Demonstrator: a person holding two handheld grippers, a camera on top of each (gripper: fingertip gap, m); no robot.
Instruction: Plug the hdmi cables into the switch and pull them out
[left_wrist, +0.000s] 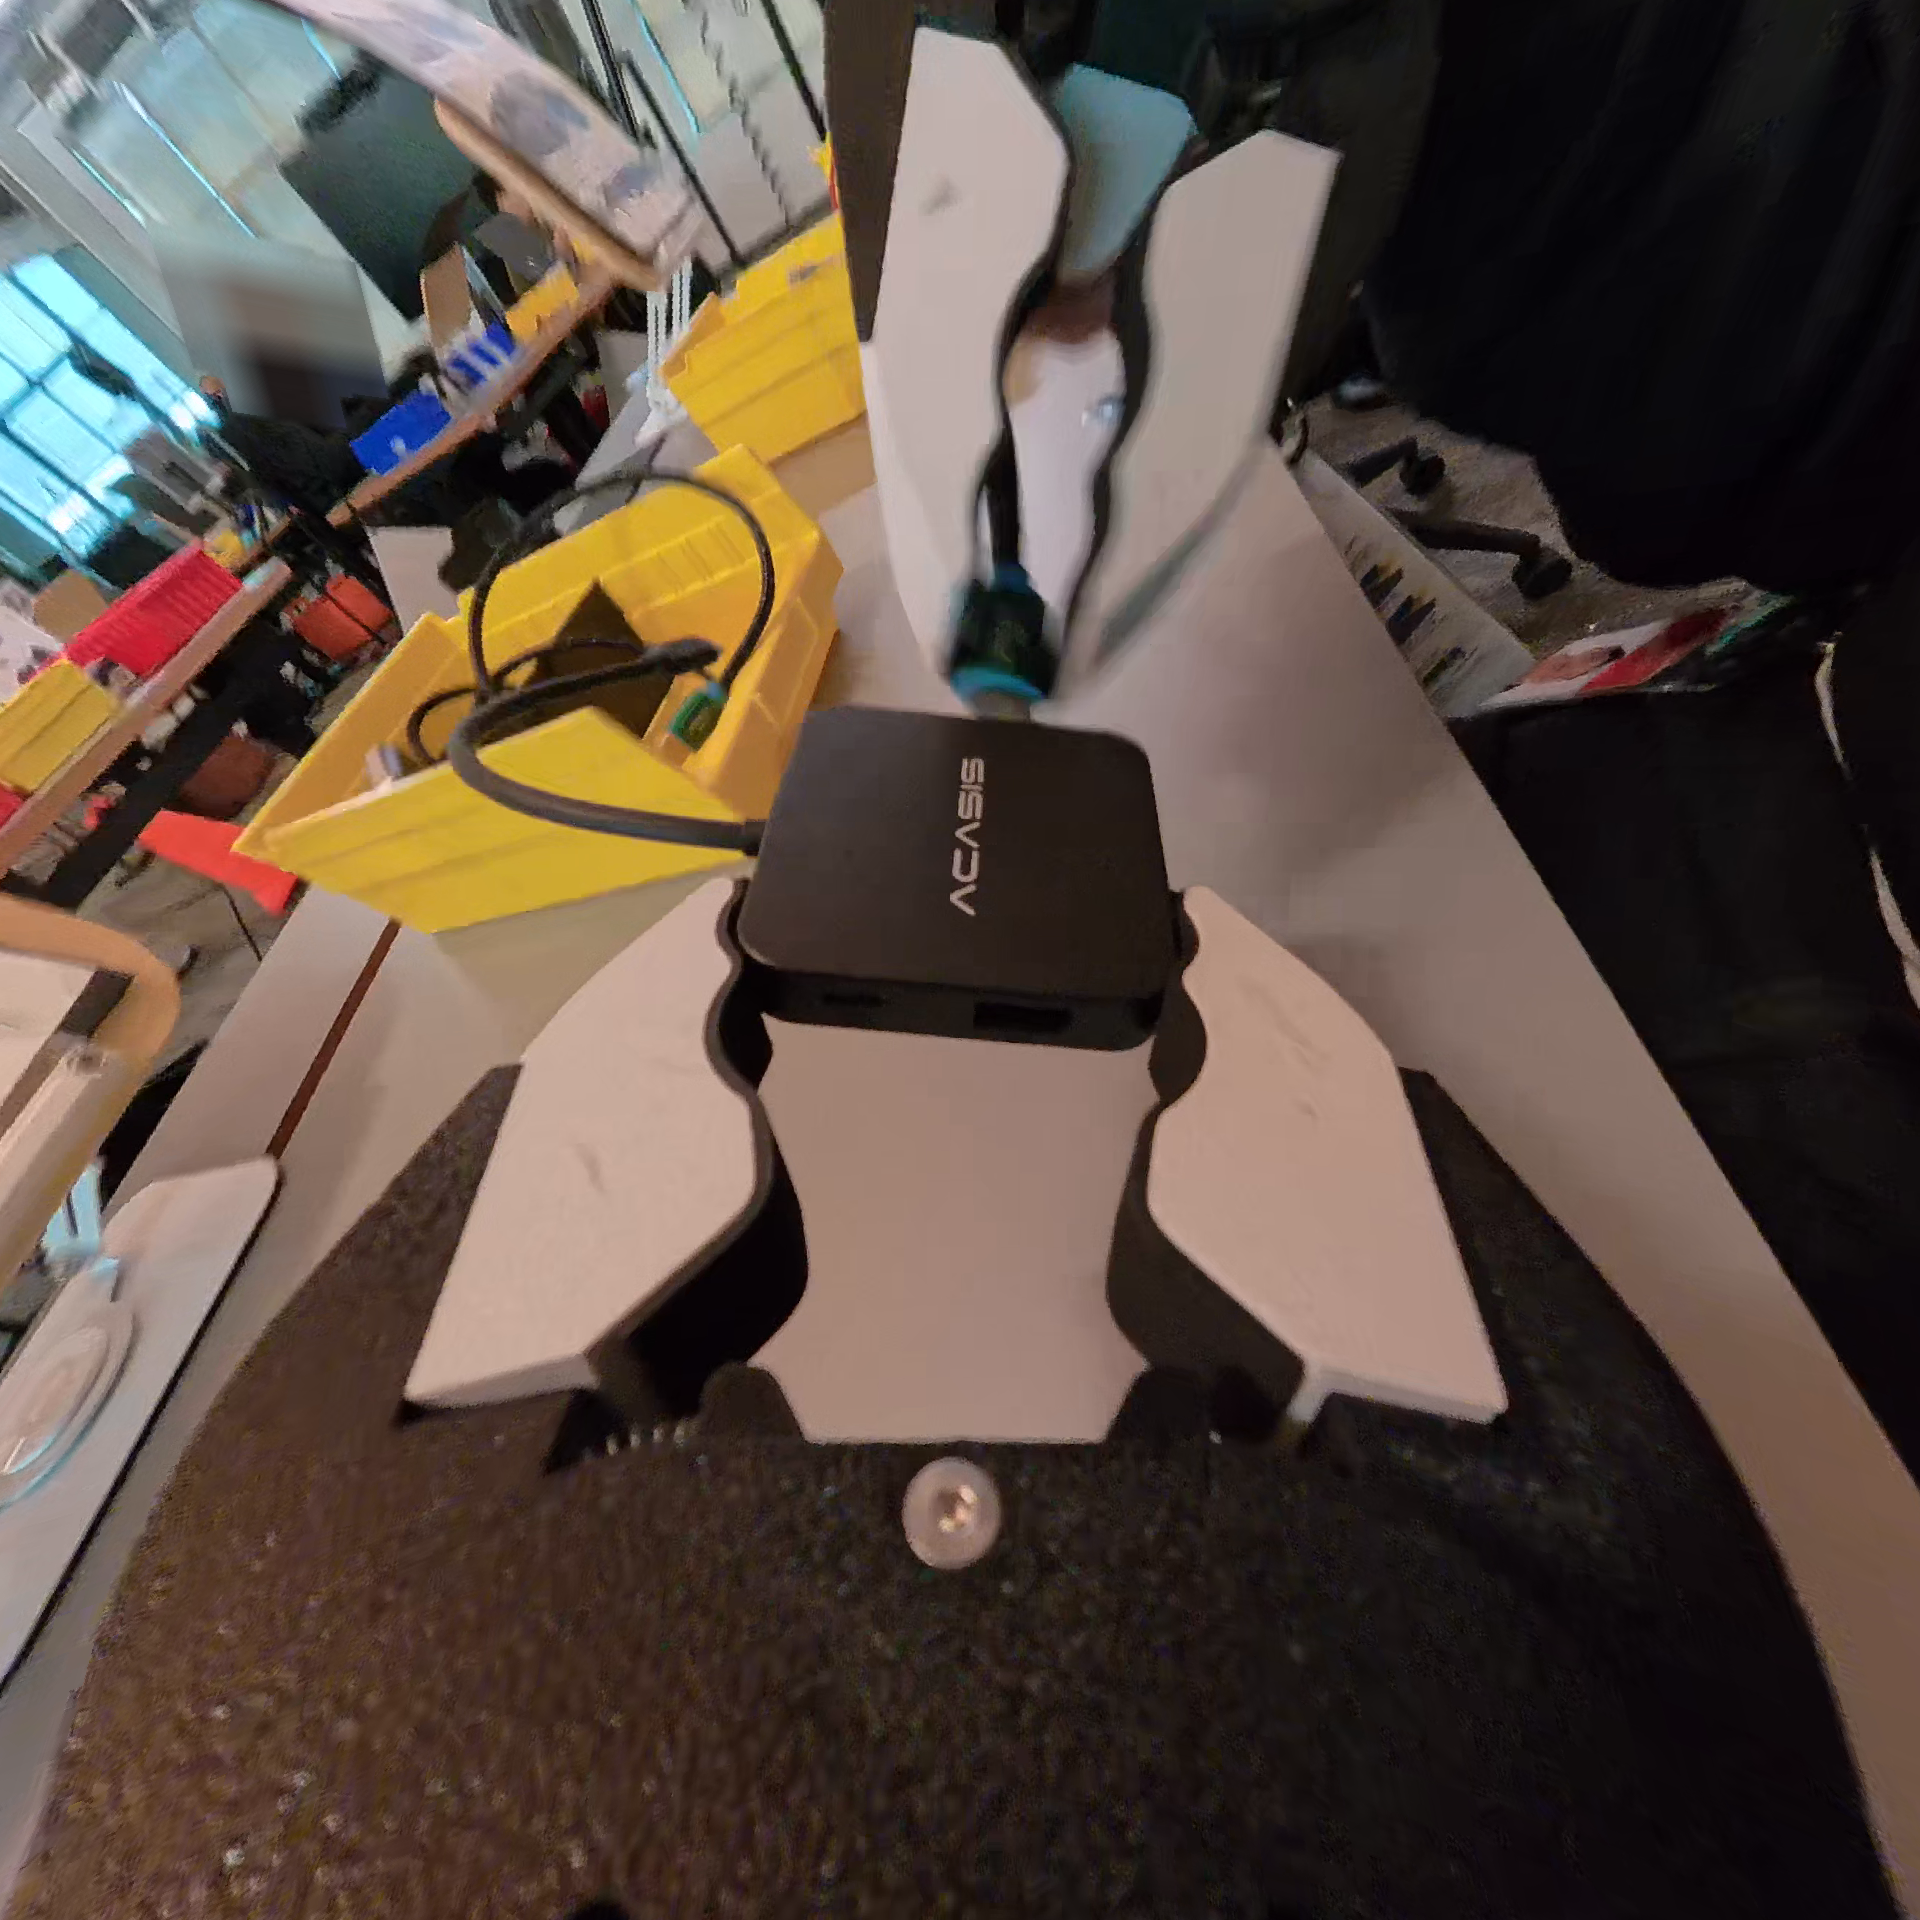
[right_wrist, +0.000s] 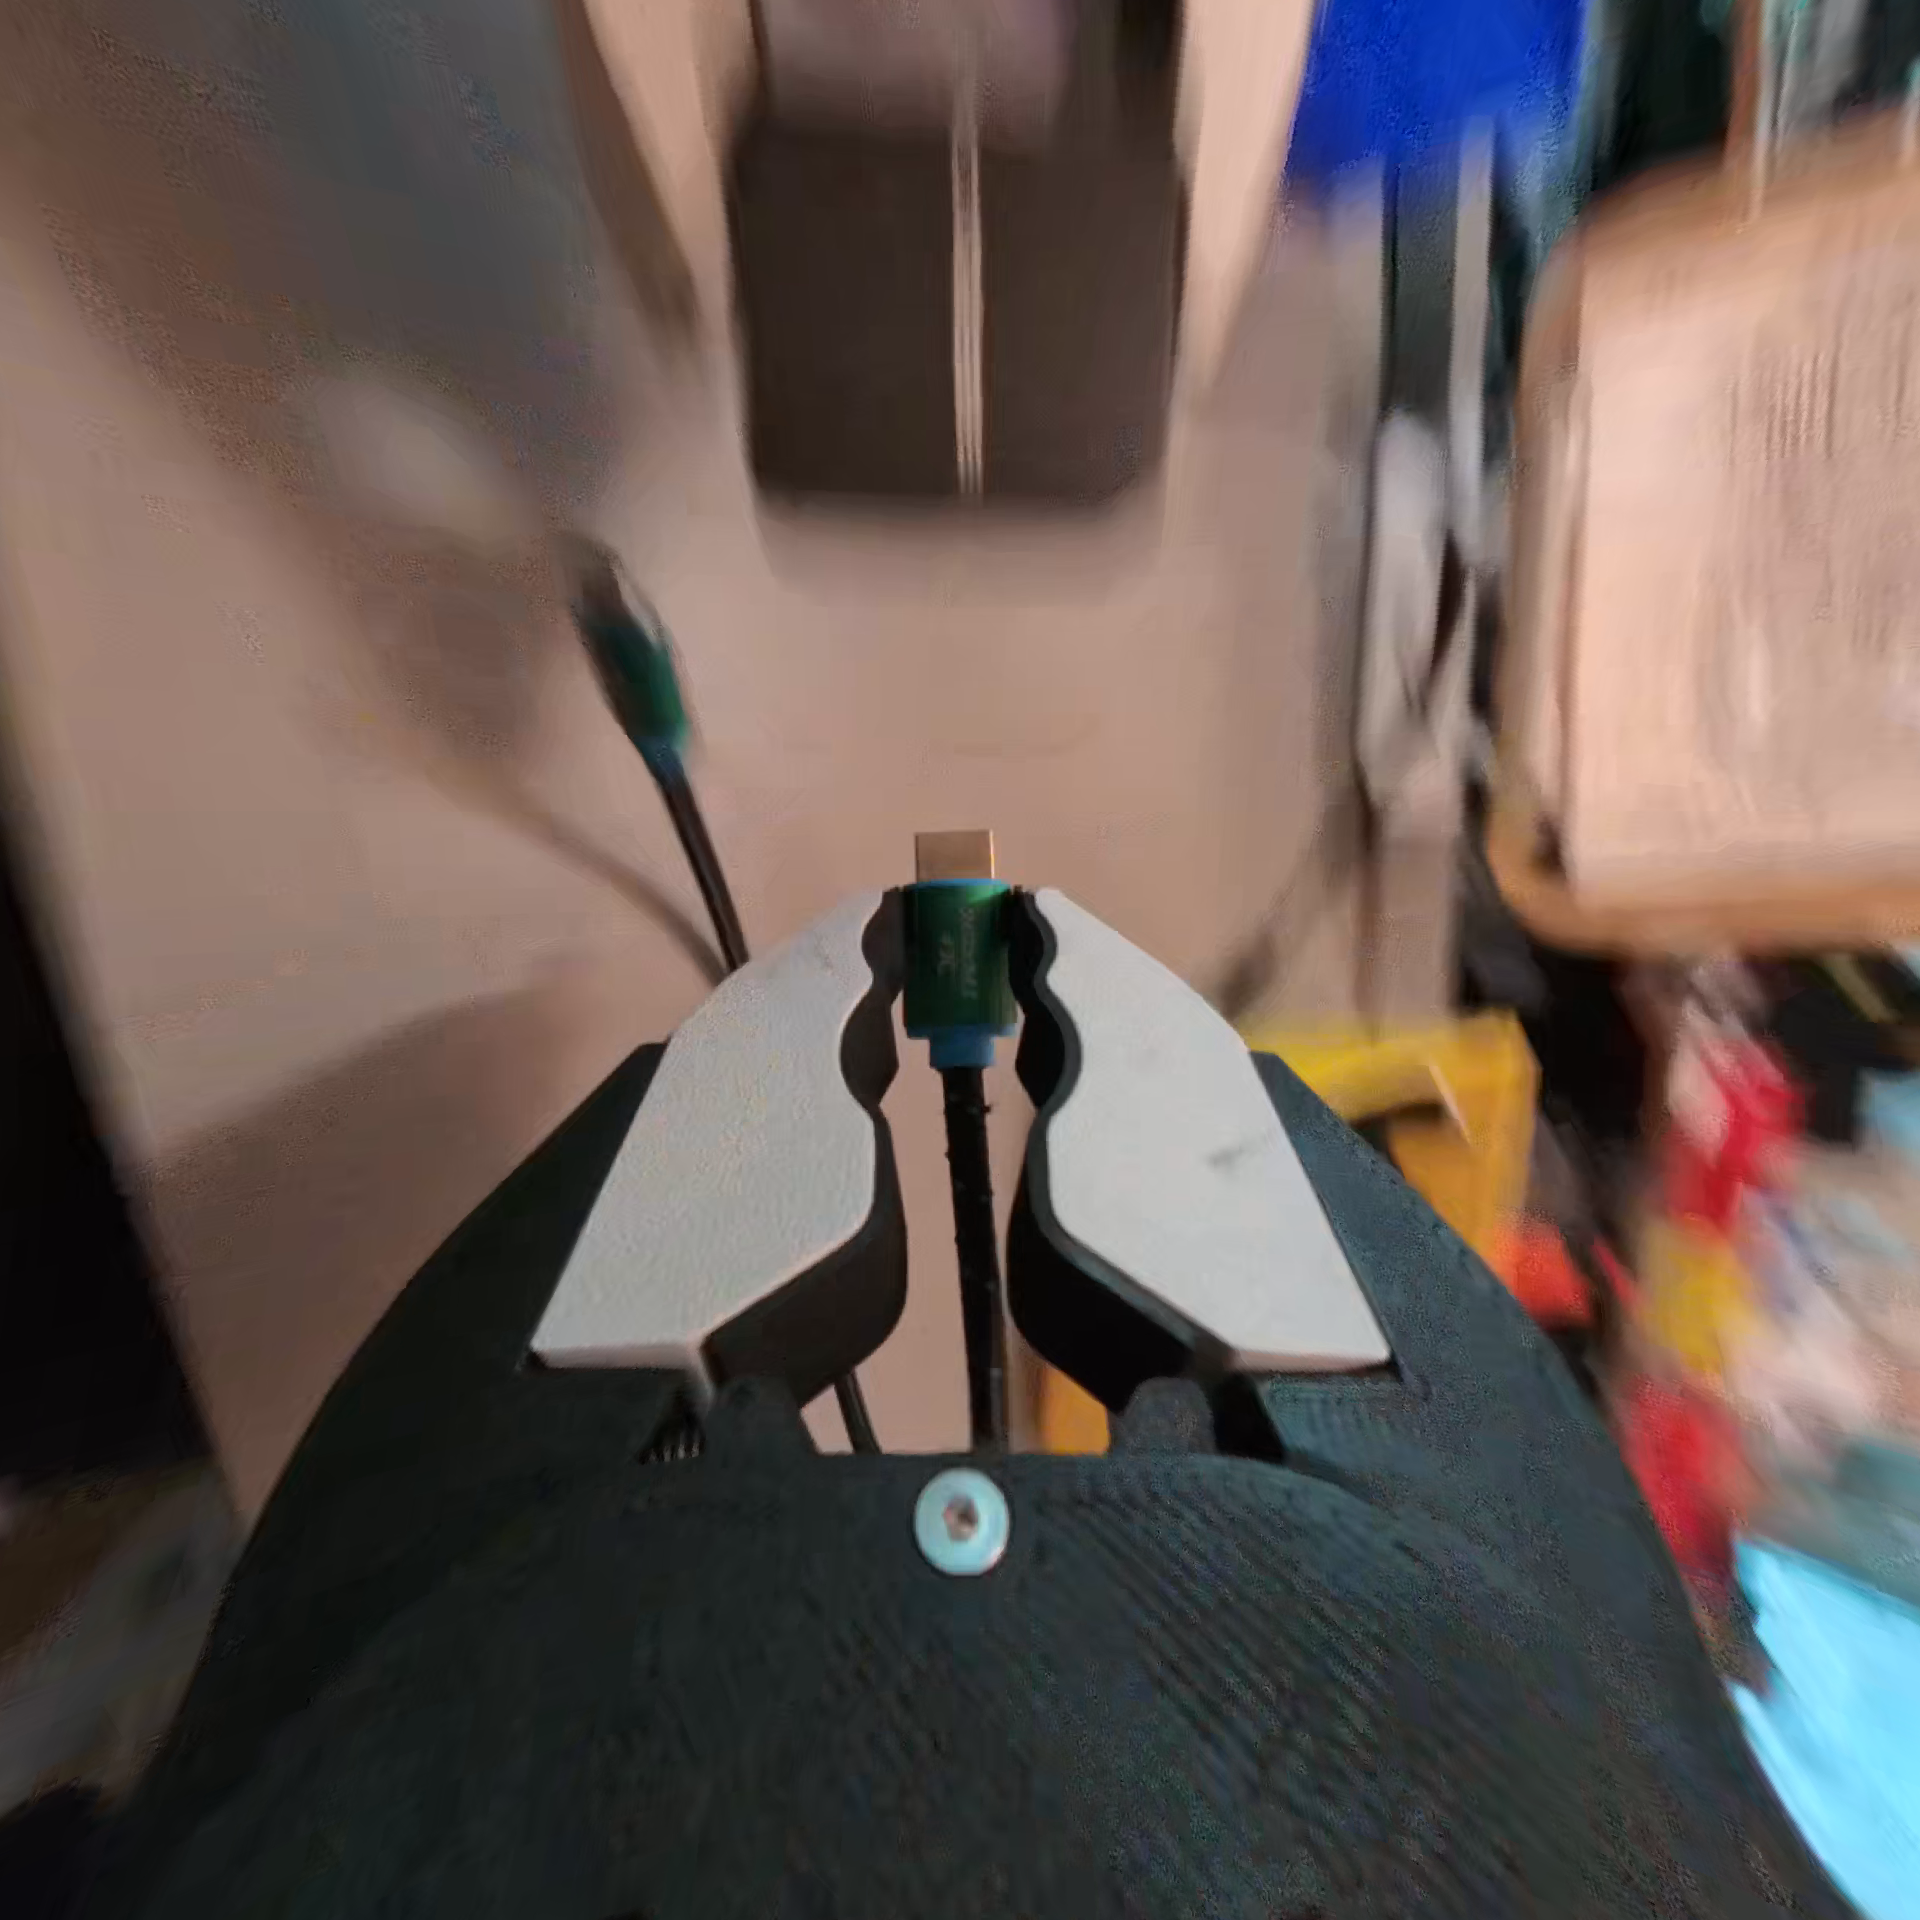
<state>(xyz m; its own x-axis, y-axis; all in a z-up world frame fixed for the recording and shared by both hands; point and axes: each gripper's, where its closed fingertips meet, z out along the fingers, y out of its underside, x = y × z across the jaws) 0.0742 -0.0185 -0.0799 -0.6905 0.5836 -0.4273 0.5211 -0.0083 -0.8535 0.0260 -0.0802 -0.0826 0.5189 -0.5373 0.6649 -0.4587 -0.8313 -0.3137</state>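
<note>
My left gripper (left_wrist: 961, 920) is shut on the near end of a flat black switch box (left_wrist: 951, 831) on the white table (left_wrist: 1299, 831). Two ports on its near side face me. The switch's own black cable (left_wrist: 582, 800) runs left into a yellow bin (left_wrist: 468, 852). My right gripper (right_wrist: 956, 914) is shut on a green HDMI plug (right_wrist: 956, 961). Its gold tip (right_wrist: 954, 854) points at the blurred switch (right_wrist: 956, 312), a gap away. In the left wrist view that gripper (left_wrist: 1013, 655) holds the plug (left_wrist: 992, 623) at the switch's far edge. Another green plug (right_wrist: 644, 675) lies on the table.
More yellow bins (left_wrist: 769, 353) stand at the back left, and a small green connector (left_wrist: 696, 717) lies in the nearest one. The table's right edge (left_wrist: 1558, 935) drops to a dark floor. Papers (left_wrist: 1621, 665) lie beyond it. A clear round dish (left_wrist: 52, 1382) sits at the left.
</note>
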